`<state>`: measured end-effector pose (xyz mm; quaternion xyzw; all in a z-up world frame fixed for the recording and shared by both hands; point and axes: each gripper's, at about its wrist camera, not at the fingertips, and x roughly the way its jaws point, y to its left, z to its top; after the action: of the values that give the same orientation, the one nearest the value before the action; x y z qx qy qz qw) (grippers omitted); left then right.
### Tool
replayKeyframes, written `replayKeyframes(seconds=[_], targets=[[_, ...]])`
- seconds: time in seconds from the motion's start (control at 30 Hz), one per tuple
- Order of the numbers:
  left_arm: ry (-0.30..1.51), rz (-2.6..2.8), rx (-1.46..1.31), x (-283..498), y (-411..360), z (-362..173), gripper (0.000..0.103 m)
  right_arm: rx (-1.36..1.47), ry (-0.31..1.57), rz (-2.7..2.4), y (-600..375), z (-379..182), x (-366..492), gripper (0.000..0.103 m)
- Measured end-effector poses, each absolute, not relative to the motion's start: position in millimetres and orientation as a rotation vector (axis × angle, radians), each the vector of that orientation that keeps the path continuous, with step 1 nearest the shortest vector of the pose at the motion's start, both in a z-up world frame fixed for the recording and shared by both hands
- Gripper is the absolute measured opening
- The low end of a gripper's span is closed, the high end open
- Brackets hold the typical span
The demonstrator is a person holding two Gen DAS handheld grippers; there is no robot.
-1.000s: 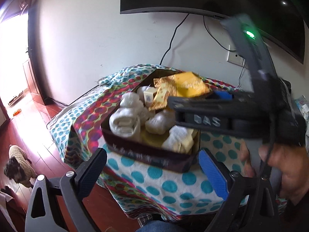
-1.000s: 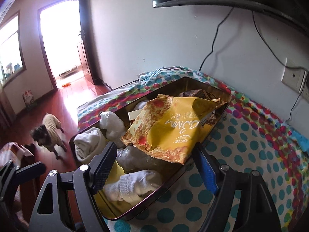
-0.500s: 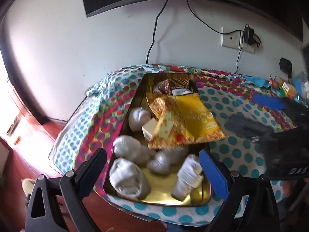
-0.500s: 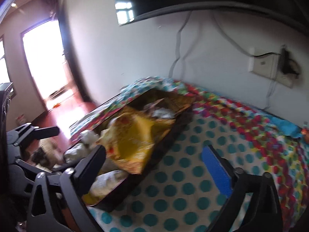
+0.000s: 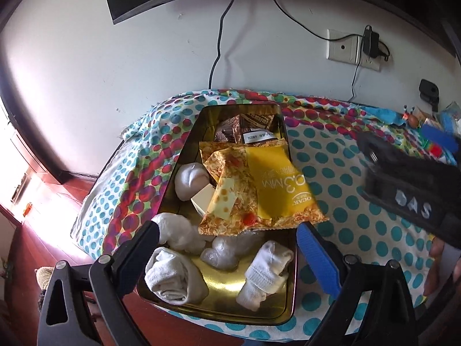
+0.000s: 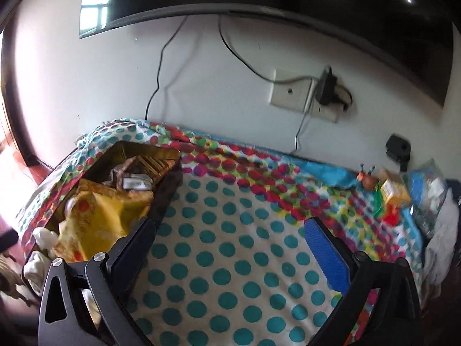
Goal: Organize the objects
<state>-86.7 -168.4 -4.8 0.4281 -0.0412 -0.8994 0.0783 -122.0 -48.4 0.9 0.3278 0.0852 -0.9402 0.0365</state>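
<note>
A gold metal tin (image 5: 187,155) sits on the polka-dot cloth. It holds a yellow snack bag (image 5: 268,190), brown packets (image 5: 245,129), rolled white socks (image 5: 170,276) and a clear plastic bag (image 5: 227,250). My left gripper (image 5: 227,248) is open and empty, above the tin's near end. My right gripper (image 6: 230,239) is open and empty over bare cloth, right of the tin (image 6: 170,184). It also shows blurred at the right edge of the left wrist view (image 5: 403,178).
The polka-dot cloth (image 6: 236,259) covers the table against a white wall. Small items lie at the far right: an orange box (image 6: 394,193), a plastic-wrapped pack (image 6: 429,190) and a small figurine (image 6: 367,178). A wall socket (image 6: 305,95) with cables is above.
My left gripper rose and now looks down into the tin. My right gripper swung right, away from the tin, over bare cloth. Both stayed open.
</note>
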Motion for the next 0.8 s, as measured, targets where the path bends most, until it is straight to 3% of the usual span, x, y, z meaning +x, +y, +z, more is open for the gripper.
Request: replayKeyframes(seconds=[0.8], targets=[[-0.011, -2.684, 1.164, -62.5, -185.6, 12.5, 0.098, 1.018, 0.206, -2.815, -88.5, 10.2, -107.7, 0.103]])
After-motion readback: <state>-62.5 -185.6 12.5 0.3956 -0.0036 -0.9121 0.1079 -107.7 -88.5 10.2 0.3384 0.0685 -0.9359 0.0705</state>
